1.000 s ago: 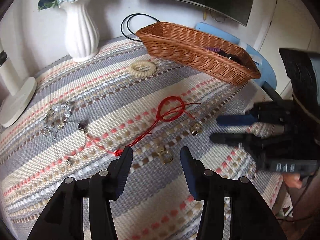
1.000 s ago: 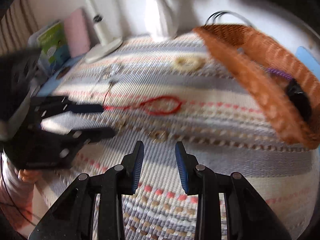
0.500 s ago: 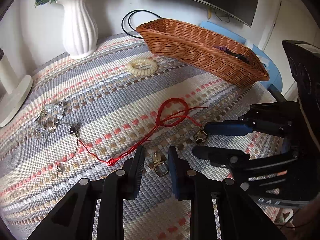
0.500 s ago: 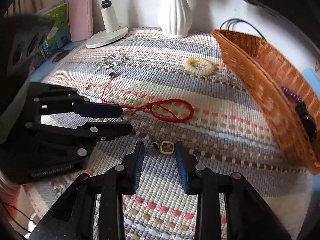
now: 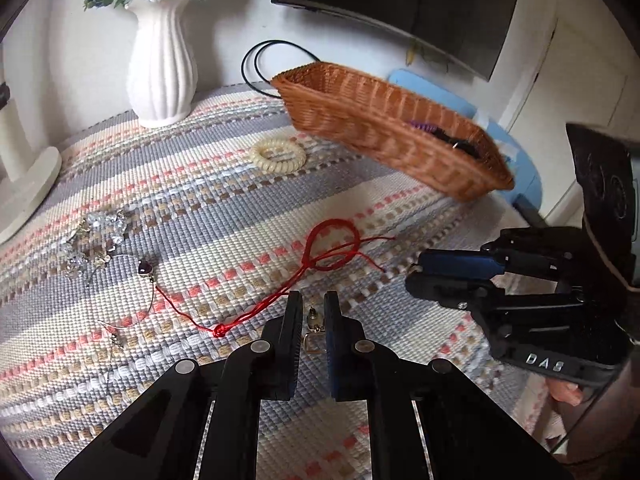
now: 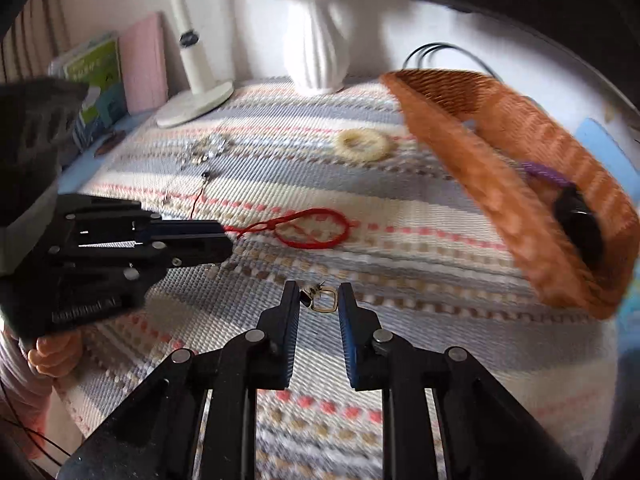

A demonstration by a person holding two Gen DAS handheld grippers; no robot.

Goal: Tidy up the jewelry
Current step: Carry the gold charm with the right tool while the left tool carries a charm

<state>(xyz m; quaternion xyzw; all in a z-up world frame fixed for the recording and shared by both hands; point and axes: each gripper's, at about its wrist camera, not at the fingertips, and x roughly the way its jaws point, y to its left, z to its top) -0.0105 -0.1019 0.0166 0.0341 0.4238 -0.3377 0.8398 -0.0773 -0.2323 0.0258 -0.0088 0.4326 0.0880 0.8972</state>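
My left gripper [image 5: 313,312] has its jaws narrowed around a small gold earring [image 5: 313,330] on the striped cloth; the fingers look close to it but a slim gap shows. My right gripper [image 6: 319,300] is slightly open around a second gold earring [image 6: 323,300]. A red cord bracelet [image 5: 328,250] lies just beyond, also in the right wrist view [image 6: 312,232]. A cream coil hair tie [image 5: 277,156] and a crystal necklace with a wire hoop [image 5: 100,236] lie further off. The wicker basket [image 5: 384,128] holds a purple item and a black item.
A white vase [image 5: 162,68] with blue flowers stands at the back. A white lamp base [image 5: 24,188] is at the left. Books [image 6: 100,80] stand beside the table in the right wrist view. A black cable [image 5: 260,64] loops behind the basket.
My left gripper has narrowed from wide open to nearly shut around the earring. My right gripper has moved down over the second earring, its jaws a little wider apart.
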